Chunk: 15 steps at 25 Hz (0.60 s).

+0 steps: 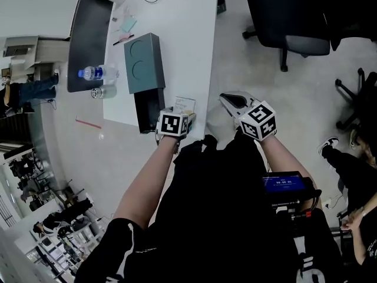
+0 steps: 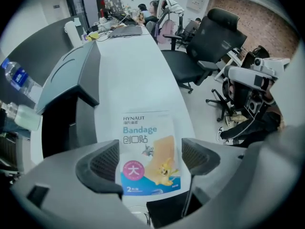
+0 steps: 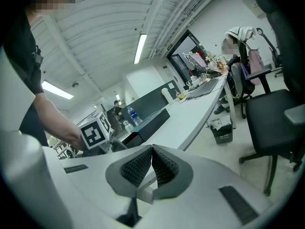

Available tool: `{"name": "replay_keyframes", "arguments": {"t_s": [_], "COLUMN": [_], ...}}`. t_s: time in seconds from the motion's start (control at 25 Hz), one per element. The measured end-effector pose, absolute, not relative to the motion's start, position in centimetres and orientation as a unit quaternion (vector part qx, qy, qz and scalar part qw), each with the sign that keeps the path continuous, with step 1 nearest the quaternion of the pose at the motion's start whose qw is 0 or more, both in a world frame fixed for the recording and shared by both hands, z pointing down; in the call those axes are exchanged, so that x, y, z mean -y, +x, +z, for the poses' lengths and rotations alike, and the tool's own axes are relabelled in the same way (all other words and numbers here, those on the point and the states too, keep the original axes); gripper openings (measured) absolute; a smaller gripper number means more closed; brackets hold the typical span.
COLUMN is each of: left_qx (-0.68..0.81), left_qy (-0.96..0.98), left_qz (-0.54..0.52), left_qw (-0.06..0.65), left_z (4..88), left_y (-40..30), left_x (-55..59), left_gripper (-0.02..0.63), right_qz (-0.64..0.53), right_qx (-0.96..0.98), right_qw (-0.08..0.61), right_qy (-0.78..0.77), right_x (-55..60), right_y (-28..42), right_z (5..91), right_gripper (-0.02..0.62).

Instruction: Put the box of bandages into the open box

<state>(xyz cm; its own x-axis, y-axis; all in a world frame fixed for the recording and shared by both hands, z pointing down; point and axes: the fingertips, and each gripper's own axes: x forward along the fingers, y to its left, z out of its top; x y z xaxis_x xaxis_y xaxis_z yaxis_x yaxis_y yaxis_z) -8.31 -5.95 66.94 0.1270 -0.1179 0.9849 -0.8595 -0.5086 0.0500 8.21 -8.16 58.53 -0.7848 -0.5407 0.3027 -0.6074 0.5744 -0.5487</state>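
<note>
At the left of the white surface (image 1: 188, 52) stands the open box (image 1: 147, 107), dark inside, with its grey-green lid (image 1: 143, 63) laid open behind it. Just to its right, near the close edge of the surface, the box of bandages (image 2: 148, 137) lies flat, printed face up. The left tongs (image 2: 148, 162) point straight down over it with the jaws spread wide, one ribbed pad on each side of the box's near half. The pads stand beside its long edges and do not look to be pressing on it, so nothing is gripped yet. The long axis of the box of bandages runs away from the tongs, along the length of the surface. The jaws bracket its short width, which suits a pinch across the long edges. The open box is the next thing leftward, just beside it, so the carry after a grasp looks short: up, sideways to the left, and down into the dark opening. The left tongs are plainly the nearer pair. Further right, the right tongs (image 3: 151, 163) are held off the edge of the surface, above the floor, pads pressed together with nothing between them, well apart from both boxes
</note>
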Motion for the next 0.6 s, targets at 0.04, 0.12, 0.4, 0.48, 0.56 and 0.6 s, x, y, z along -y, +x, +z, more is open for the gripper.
{"name": "replay_keyframes", "arguments": {"t_s": [0.04, 0.12, 0.4, 0.48, 0.56, 0.6], "left_qx": [0.364, 0.368, 0.376, 0.383, 0.386, 0.388], "left_qy": [0.667, 0.658, 0.649, 0.650, 0.653, 0.656], "left_qz": [0.556, 0.563, 0.564, 0.559, 0.551, 0.547], "left_qw": [0.335, 0.339, 0.346, 0.345, 0.347, 0.348], "left_z": [67.0, 67.1, 67.2, 67.0, 66.7, 66.5], "left_y": [-8.3, -8.4, -9.2, -9.3, -9.2, -9.1], "left_x": [5.9, 5.8, 5.6, 5.6, 5.5, 5.5], "left_gripper": [0.402, 0.402, 0.382, 0.382, 0.380, 0.380], "right_qz": [0.330, 0.331, 0.329, 0.329, 0.327, 0.325], "right_qx": [0.885, 0.884, 0.883, 0.885, 0.888, 0.889], "right_qw": [0.050, 0.049, 0.051, 0.053, 0.056, 0.058], "right_qy": [0.325, 0.328, 0.329, 0.325, 0.320, 0.317], "right_x": [8.1, 7.9, 7.6, 7.5, 7.3, 7.2], "right_y": [8.4, 8.7, 9.0, 8.8, 8.7, 8.6], "right_z": [58.5, 58.5, 58.5, 58.5, 58.4, 58.4], "right_gripper": [0.026, 0.026, 0.026, 0.026, 0.026, 0.026]}}
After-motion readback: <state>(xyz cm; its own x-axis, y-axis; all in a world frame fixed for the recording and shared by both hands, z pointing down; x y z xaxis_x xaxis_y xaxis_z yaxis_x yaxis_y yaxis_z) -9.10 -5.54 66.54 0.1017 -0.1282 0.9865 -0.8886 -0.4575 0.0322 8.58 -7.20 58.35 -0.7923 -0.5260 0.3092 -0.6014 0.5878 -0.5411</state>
